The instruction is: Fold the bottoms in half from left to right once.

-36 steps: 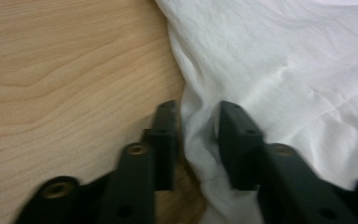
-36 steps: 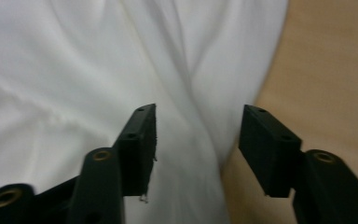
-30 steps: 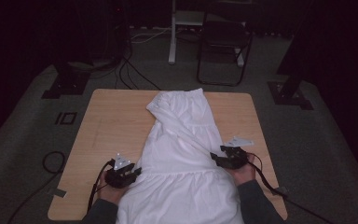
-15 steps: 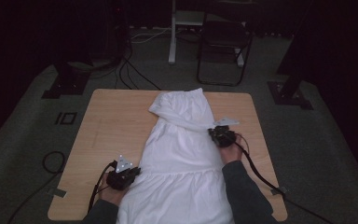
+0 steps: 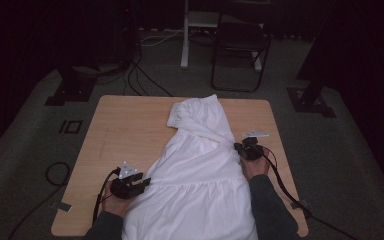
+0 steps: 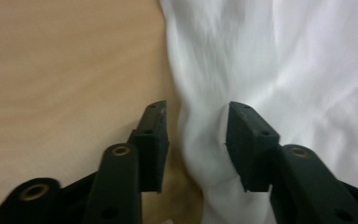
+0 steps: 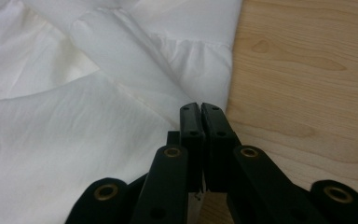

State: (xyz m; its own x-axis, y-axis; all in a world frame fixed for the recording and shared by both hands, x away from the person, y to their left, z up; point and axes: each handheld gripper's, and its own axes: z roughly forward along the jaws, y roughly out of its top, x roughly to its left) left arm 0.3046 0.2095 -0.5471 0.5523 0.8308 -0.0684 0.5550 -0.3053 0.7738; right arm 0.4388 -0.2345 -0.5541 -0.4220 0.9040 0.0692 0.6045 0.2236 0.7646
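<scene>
From above, a white garment (image 5: 200, 170) lies lengthwise on the wooden table (image 5: 125, 130), a gripper at each side edge. The left gripper (image 6: 196, 135), jaws just reopened, straddles a fold without pinching. The right gripper (image 7: 200, 116) is closed at the hem, whether on fabric is unclear. Folding likely needs firm grips next.

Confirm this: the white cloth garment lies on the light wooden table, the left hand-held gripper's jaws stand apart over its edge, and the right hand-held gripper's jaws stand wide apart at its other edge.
Wrong on the right hand-held gripper: its jaws are shut together, as the right gripper view shows. The rest holds: the white cloth garment lies on the light wooden table, and the left hand-held gripper has its jaws apart over the garment's edge.
</scene>
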